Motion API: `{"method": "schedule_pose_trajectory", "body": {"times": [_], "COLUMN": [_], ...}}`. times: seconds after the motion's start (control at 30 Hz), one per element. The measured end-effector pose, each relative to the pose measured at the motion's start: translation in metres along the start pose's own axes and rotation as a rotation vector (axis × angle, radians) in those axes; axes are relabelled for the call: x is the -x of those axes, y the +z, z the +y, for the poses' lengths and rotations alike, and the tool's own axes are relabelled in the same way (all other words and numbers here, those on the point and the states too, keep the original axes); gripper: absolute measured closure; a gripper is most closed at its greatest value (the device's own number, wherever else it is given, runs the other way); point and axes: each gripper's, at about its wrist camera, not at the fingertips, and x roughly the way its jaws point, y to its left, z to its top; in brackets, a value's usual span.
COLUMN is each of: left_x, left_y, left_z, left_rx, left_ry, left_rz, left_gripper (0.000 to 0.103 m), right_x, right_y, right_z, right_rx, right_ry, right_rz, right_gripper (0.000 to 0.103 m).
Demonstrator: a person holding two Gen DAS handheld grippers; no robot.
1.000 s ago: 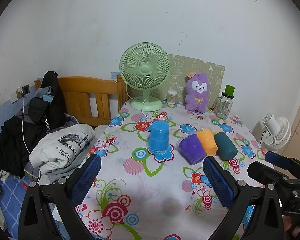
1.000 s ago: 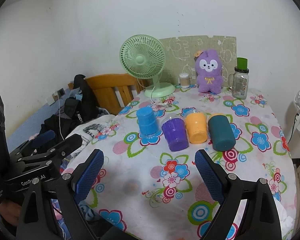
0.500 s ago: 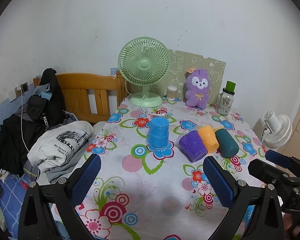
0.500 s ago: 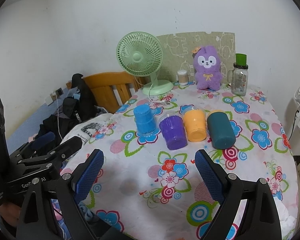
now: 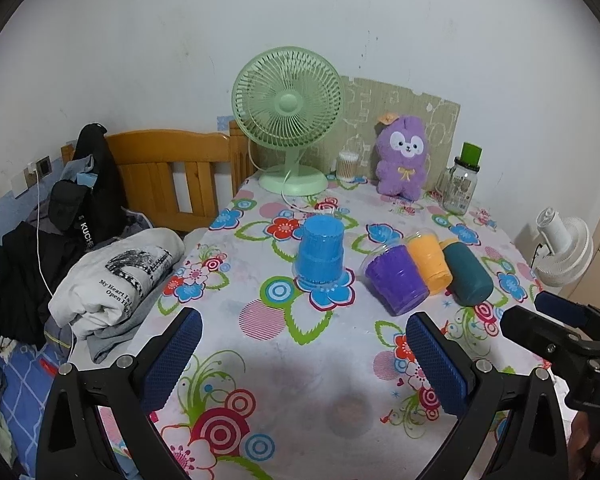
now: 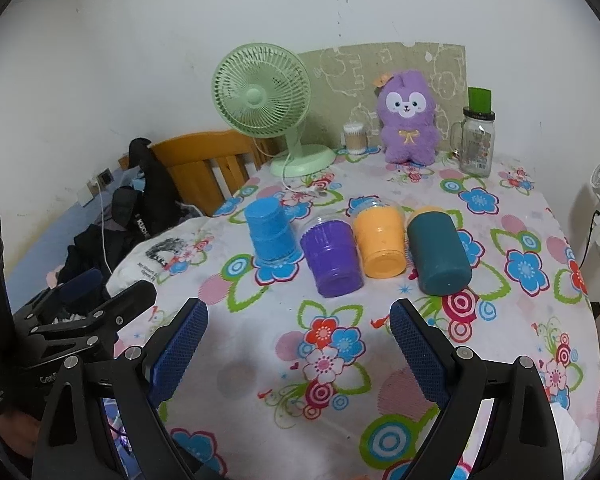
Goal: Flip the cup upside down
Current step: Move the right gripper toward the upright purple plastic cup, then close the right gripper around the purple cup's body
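Note:
A row of cups sits mid-table on the floral cloth. The blue cup (image 5: 320, 254) (image 6: 271, 234) stands upside down at the left. The purple cup (image 5: 396, 280) (image 6: 333, 261), orange cup (image 5: 429, 264) (image 6: 381, 241) and teal cup (image 5: 468, 278) (image 6: 438, 258) lie on their sides, bottoms toward me. My left gripper (image 5: 304, 360) is open and empty, short of the blue cup. My right gripper (image 6: 300, 354) is open and empty, short of the purple cup.
A green fan (image 5: 288, 118), cotton-swab jar (image 5: 346, 164), purple plush (image 5: 402, 156) and glass jar with green lid (image 5: 462, 184) line the table's (image 5: 300, 360) back edge. A wooden bed frame (image 5: 172, 176) with clothes (image 5: 112, 280) lies left. A white fan (image 5: 564, 248) stands right.
Both grippers have drifted slightly, so the scene shifts a little in each view. The cups have not moved. Both grippers stay open.

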Motion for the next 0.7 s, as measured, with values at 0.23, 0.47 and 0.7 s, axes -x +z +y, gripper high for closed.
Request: {"method": "schedule_pose_trajectory", "body": {"times": [0.23,0.47,0.7], "left_x": [-0.033,-0.071,-0.103], "left_y": [0.003,0.005,0.005], "left_z": [-0.006,-0.017,-0.025], "left_rx": [-0.034,-0.066,-0.099], "left_ry": [-0.016,-0.020,-0.018], "left_rz": [0.062,0.117,0.176], "left_gripper": [0.000,0.000,0.000], "right_x": [-0.032,-0.070,-0.110], "right_y": [0.010,0.022,0.030], "right_z": [-0.014,-0.027,-0.023], "right_rx": [-0.002,0.005,0.064], "right_ry": [-0.019,-0.026,-0.027], "right_rz": [0.051,0.115,0.183], "right_gripper": [0.009,0.009,0.009]}}
